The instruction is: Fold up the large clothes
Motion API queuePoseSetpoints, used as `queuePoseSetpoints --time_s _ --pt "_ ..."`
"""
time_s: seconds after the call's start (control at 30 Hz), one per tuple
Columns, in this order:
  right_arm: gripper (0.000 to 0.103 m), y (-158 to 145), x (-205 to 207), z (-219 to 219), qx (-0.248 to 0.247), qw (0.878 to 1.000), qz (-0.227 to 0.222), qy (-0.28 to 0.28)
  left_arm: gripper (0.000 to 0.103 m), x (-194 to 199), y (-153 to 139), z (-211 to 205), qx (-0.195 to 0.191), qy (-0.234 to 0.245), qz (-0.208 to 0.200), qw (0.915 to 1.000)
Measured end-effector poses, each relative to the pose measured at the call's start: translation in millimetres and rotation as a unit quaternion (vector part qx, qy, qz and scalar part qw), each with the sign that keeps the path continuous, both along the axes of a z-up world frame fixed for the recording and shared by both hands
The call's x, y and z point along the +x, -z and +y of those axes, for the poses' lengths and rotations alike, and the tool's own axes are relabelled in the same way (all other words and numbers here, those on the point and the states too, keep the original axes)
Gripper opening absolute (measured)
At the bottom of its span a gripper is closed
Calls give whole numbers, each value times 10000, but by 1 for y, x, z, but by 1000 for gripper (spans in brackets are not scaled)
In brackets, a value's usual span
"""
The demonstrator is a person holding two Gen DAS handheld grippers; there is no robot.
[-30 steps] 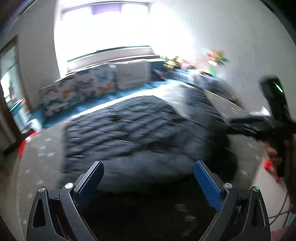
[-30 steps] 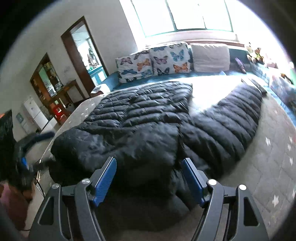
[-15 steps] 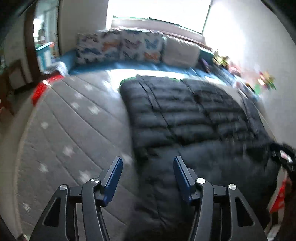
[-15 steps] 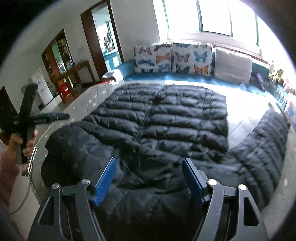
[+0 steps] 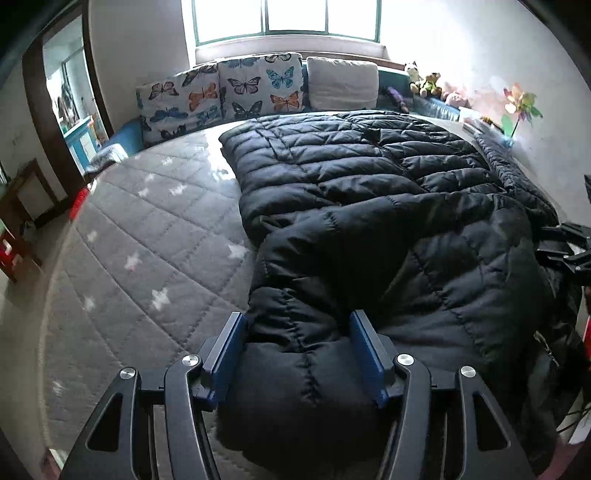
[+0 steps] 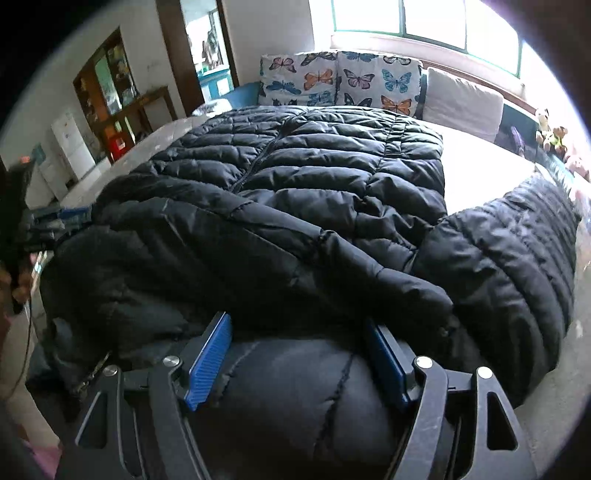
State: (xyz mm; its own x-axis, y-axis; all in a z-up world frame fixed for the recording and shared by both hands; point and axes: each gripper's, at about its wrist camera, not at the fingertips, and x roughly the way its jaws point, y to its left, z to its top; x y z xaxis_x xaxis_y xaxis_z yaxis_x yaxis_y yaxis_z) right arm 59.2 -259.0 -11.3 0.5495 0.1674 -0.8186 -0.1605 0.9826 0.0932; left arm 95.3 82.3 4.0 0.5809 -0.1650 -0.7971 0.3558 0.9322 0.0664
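Left tool [image 5: 297, 334] first: its blue pads straddle a puffy fold at the near edge of the black down coat [image 5: 369, 206], jaws easing apart right now, fabric bulging between them and touching both pads. Right tool [image 6: 299, 341] stands wide over another thick roll of the same coat, padding filling the gap from pad to pad; whether it truly pinches, I cannot tell. The coat lies spread across the bed [image 5: 147, 236], zipper up the middle, one sleeve [image 6: 517, 251] flung out toward the right side. Under it, a grey quilted cover dotted with white stars. At the head of the bed, butterfly pillows [image 5: 258, 88] and a plain pale cushion [image 5: 341, 83] lean below a bright window [image 5: 288, 16]. Plush toys [image 5: 424, 81] line the ledge, and a doorway [image 6: 199, 48] opens on the left wall.
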Motion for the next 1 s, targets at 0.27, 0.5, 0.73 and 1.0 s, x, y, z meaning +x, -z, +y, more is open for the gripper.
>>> queuePoseSetpoints --time_s 0.27,0.5,0.73,1.0 --pt "80 -48 -2 -11 270 9986 -430 139 60 -7 -60 -54 -124 570 -515 9970" --pt "80 -35 -10 6 548 9976 -387 -158 58 4 -21 -135 -159 1278 33 9917" --pt "80 1 -12 -11 660 9977 -120 -102 57 3 9 -166 253 1337 80 9907" --pt "79 0 -17 -27 801 9965 -148 -212 57 6 16 -166 232 1212 136 9923"
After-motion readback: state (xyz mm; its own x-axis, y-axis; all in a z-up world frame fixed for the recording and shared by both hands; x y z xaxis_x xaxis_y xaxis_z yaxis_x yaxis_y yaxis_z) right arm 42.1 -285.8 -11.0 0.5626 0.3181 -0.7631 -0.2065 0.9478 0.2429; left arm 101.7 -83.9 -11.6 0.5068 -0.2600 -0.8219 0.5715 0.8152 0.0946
